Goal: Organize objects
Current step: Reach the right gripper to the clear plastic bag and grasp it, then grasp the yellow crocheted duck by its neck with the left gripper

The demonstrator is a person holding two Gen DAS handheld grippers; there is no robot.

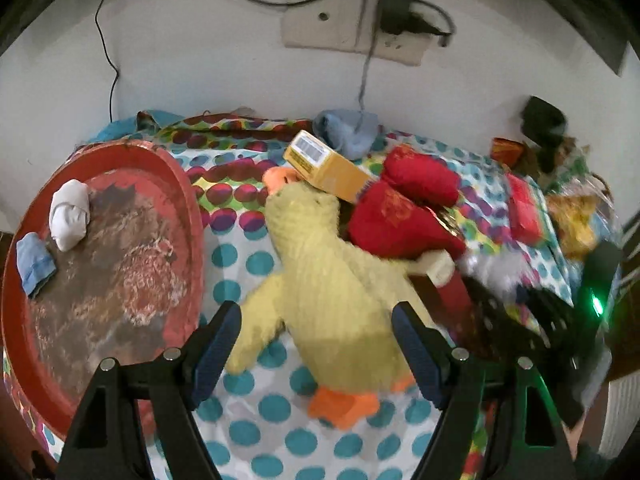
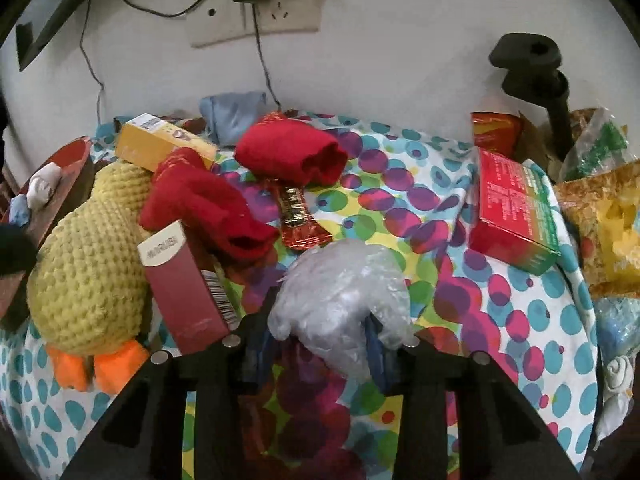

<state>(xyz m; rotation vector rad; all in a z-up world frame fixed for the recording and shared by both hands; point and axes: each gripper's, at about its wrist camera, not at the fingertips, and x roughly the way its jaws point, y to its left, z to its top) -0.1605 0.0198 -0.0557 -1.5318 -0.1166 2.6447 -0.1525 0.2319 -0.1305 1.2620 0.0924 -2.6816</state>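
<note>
A yellow plush duck (image 1: 332, 272) lies on the dotted cloth, between the fingers of my open left gripper (image 1: 320, 344); it also shows in the right wrist view (image 2: 88, 264). A round red tray (image 1: 176, 184) at the left holds a white sock ball (image 1: 69, 215) and a blue sock ball (image 1: 34, 265). My right gripper (image 2: 316, 344) is shut on a crumpled clear plastic bag (image 2: 344, 288). Red socks (image 2: 208, 204) and a yellow box (image 2: 160, 146) lie by the duck, with another red sock roll (image 2: 292, 152) beyond.
A maroon box (image 2: 188, 280) leans by the duck. A red-green box (image 2: 516, 208), snack packets (image 2: 608, 220), a candy wrapper (image 2: 298, 216) and a blue cloth (image 2: 232, 114) lie around. A black stand (image 2: 556, 92) and wall socket (image 2: 256, 16) are behind.
</note>
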